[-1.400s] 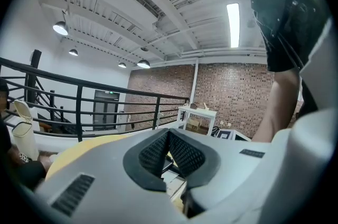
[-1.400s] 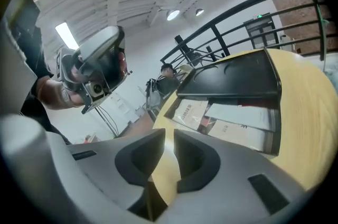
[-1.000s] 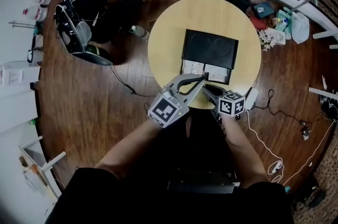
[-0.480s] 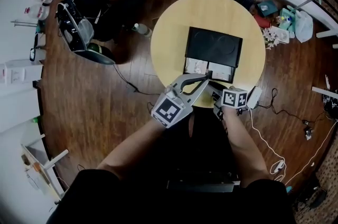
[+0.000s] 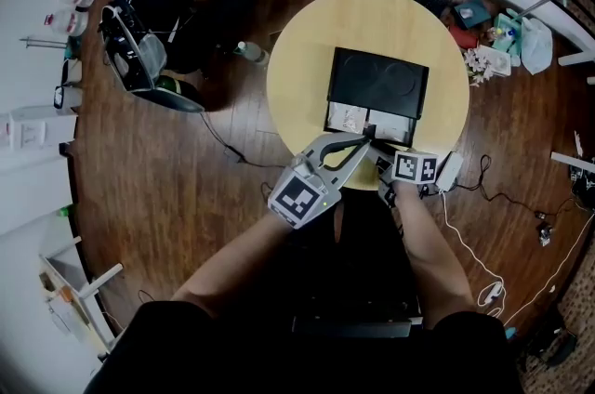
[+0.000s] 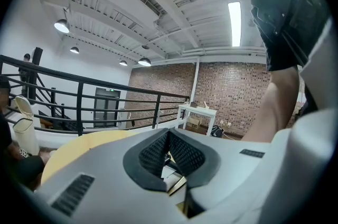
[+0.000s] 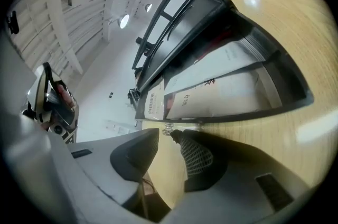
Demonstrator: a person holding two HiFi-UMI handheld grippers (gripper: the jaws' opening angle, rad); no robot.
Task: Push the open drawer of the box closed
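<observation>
The black box sits near the middle of the round yellow table. Its drawer stands pulled out on the side facing the person who holds the grippers. White printed packets lie flat inside the drawer and fill most of its width.

The left gripper reaches in from the lower left, and its tips lie over the drawer's front edge, roughly midway along it. In the left gripper view its jaws are pressed together at the tips with nothing caught between them. A sliver of the drawer's contents shows through the gap lower down.

The right gripper comes in from the lower right with its marker cube facing up. Its tips are low over the table just in front of the drawer and just beside those of the left gripper. In the right gripper view its jaws stand spread, with only bare tabletop between them. The drawer's dark front wall runs across just beyond the tips, with the packets behind it.

A small clear piece sits on that wall straight ahead of the jaw tips. It may be the drawer's pull, but it is too small to be sure. No view shows whether either gripper actually touches the drawer.

Another person sits on the wooden floor well away from the table
</observation>
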